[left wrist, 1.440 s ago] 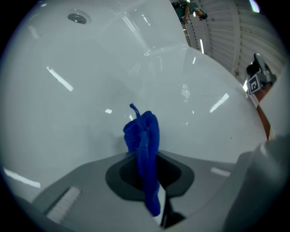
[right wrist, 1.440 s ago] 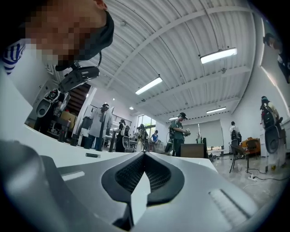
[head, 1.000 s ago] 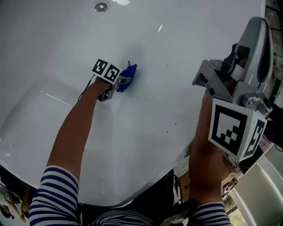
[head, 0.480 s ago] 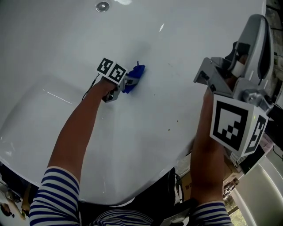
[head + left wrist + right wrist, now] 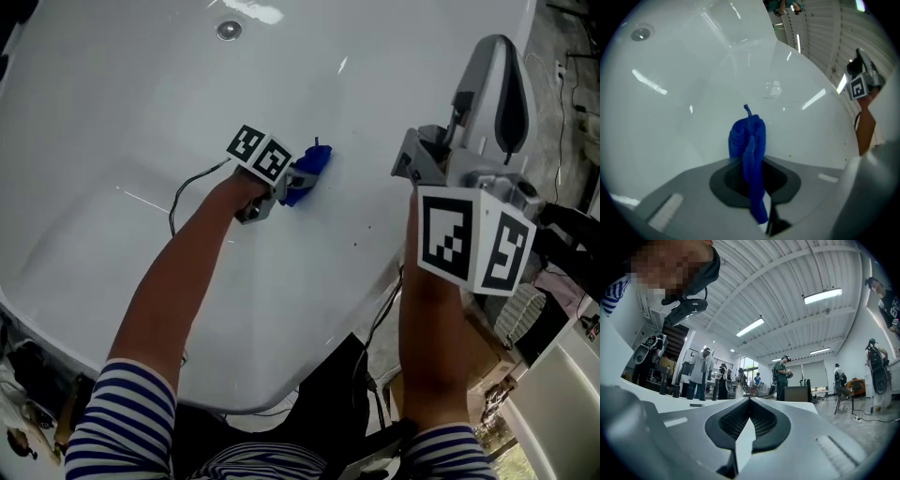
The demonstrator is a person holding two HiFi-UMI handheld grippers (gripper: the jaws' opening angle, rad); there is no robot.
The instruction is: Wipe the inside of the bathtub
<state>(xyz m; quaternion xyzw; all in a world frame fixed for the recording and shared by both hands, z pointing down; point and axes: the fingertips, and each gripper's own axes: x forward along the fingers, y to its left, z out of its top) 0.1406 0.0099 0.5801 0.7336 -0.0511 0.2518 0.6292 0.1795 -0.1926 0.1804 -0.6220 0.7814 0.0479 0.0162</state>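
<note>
Head view: the white bathtub (image 5: pixel 112 112) fills most of the frame, and you are looking steeply down into its basin. Your two forearms reach out from striped sleeves (image 5: pixel 127 422).

The right gripper (image 5: pixel 489 75) is raised above the tub's right rim, clear of the basin surface. In the right gripper view, its jaws are closed together with nothing between them. The gripper points away from the tub toward a hall with ceiling lights (image 5: pixel 823 295) and several standing people (image 5: pixel 700 373).

The left gripper (image 5: pixel 295 180) is inside the tub, near the middle of the basin. In the left gripper view, its jaws are clamped on a blue cloth (image 5: pixel 749 154). The cloth runs up between the pads and bunches beyond the jaw tips. In the head view, that bunched end of the blue cloth (image 5: pixel 309 169) lies against the white inner surface.

A thin black cable (image 5: pixel 183 192) trails over the basin beside your left wrist.

A round metal fitting (image 5: pixel 229 30) sits in the tub surface at the top of the head view, well apart from the cloth.
</note>
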